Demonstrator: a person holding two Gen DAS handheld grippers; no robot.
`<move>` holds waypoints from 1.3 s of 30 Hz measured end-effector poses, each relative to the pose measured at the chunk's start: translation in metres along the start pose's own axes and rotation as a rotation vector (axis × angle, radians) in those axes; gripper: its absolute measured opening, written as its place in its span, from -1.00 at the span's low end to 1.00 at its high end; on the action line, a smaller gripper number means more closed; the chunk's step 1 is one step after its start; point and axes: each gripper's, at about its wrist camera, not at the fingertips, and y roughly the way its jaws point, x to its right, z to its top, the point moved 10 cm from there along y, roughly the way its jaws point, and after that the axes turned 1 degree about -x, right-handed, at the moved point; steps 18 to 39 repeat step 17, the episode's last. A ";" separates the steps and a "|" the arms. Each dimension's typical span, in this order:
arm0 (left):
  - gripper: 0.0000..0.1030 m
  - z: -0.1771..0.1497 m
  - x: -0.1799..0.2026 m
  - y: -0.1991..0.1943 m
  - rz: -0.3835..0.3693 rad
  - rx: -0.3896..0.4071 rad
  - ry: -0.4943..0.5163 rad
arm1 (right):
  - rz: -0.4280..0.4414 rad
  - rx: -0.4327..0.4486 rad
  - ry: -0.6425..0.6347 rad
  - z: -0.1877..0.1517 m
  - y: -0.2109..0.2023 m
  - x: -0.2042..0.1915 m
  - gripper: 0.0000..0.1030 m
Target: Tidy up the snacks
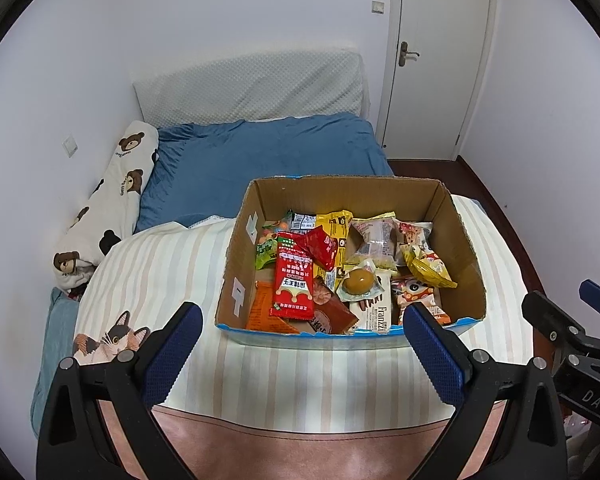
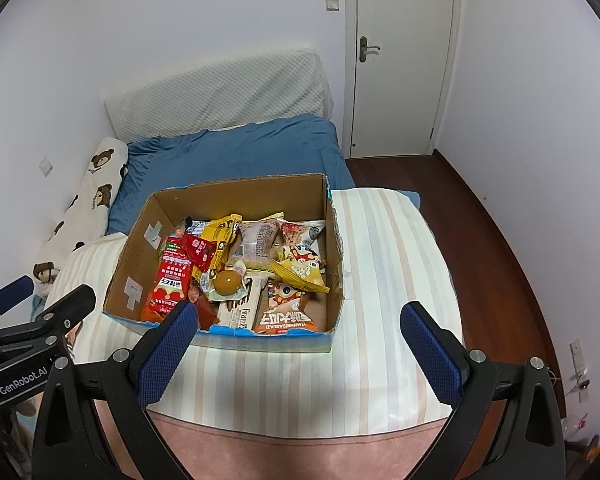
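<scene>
hovering spread: left gripper (image 1: 303,322), right gripper (image 2: 299,320), above box (image 1: 462,236)

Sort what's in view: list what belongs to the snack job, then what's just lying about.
Job: cardboard box; red packet; yellow bag; round brown snack; Franzzi pack.
Lying about: bear-print pillow; blue quilt; striped blanket; door.

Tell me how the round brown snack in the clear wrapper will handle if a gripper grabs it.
The round brown snack looks domed and smooth, so it may squirt from a side pinch. Its clear wrapper seems glossy and loose, probably slippery. It lies atop other packets in the cardboard box, so a push would likely slide it.
</scene>
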 end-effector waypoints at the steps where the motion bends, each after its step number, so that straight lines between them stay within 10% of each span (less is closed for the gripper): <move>1: 1.00 0.000 0.000 -0.001 0.000 0.002 0.000 | 0.000 0.001 -0.001 0.000 -0.001 0.000 1.00; 39: 1.00 0.001 0.001 -0.011 0.001 0.027 -0.001 | 0.006 0.031 -0.004 0.004 -0.016 -0.002 1.00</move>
